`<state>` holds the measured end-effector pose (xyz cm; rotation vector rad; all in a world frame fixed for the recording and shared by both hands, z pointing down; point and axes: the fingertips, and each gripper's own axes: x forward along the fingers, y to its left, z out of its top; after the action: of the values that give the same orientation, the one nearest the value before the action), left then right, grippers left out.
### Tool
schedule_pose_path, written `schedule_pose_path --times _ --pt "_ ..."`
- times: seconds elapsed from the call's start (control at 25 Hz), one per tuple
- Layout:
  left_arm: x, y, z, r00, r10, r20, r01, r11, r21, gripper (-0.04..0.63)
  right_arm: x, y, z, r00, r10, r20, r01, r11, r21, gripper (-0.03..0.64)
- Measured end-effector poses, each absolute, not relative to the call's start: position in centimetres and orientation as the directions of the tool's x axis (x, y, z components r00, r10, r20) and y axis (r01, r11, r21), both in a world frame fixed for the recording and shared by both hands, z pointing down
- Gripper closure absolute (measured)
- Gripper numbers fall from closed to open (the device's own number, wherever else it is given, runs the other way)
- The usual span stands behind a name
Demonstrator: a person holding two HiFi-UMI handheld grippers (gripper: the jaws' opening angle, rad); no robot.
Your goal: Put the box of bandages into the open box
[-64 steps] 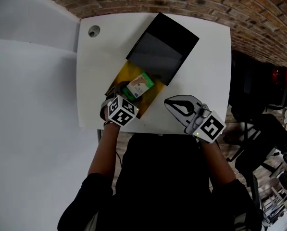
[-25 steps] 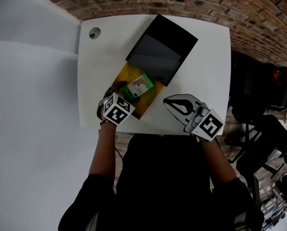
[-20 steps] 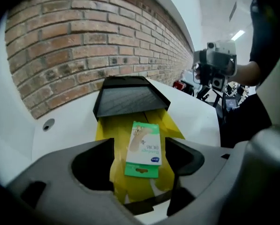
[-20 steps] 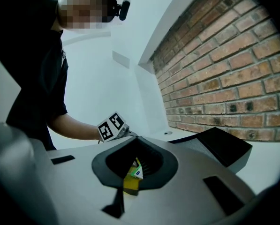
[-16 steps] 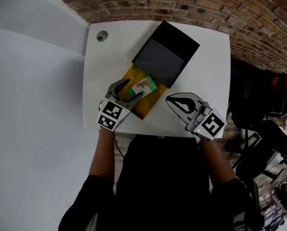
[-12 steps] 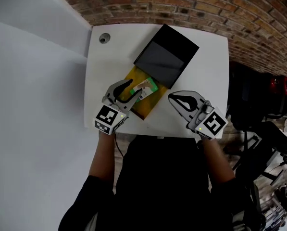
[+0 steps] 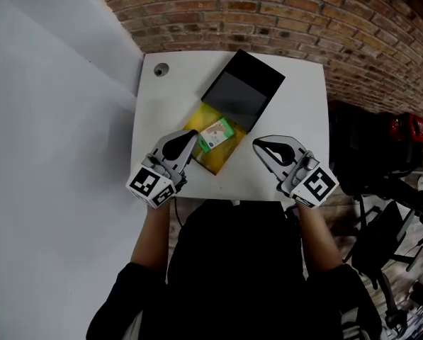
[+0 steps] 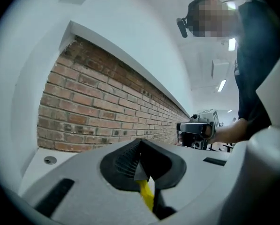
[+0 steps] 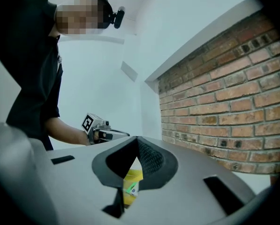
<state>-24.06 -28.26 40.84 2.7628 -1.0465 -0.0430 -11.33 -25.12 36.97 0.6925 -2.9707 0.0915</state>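
The green and white box of bandages (image 7: pixel 215 134) lies flat inside the open box (image 7: pixel 212 158), on its yellow bottom. That box's black lid (image 7: pixel 241 91) stands open behind it. My left gripper (image 7: pixel 190 136) is shut and empty, with its tips at the yellow box's left edge, just left of the bandages. In the left gripper view the left gripper (image 8: pixel 140 150) has its jaws closed together, and a strip of the yellow box (image 8: pixel 146 194) shows under them. My right gripper (image 7: pixel 258 145) is shut and empty, right of the box. Under the right gripper (image 9: pixel 137 147) the bandage box (image 9: pixel 130 188) shows.
The white table (image 7: pixel 296 112) has a round cable hole (image 7: pixel 160 69) at its far left corner. A brick wall (image 7: pixel 282 20) runs behind it and a white wall (image 7: pixel 55 119) stands to the left. Dark chairs and gear (image 7: pixel 381 161) stand to the right.
The left gripper let go of the bandage box inside the yellow box, drew back toward the table's near left and closed its jaws. The right gripper stayed put.
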Motion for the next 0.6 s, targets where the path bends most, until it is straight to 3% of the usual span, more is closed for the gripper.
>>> schedule_pose_path --times 0.6 --pt "-20.6 -17.6 39.4 0.861 -0.507 -0.039 -0.504 -0.861 0.074 0.579 -5.6 -14.2 35.3 -0.849 -0.504 0.157 -0.504 0.863 0.040 0.612"
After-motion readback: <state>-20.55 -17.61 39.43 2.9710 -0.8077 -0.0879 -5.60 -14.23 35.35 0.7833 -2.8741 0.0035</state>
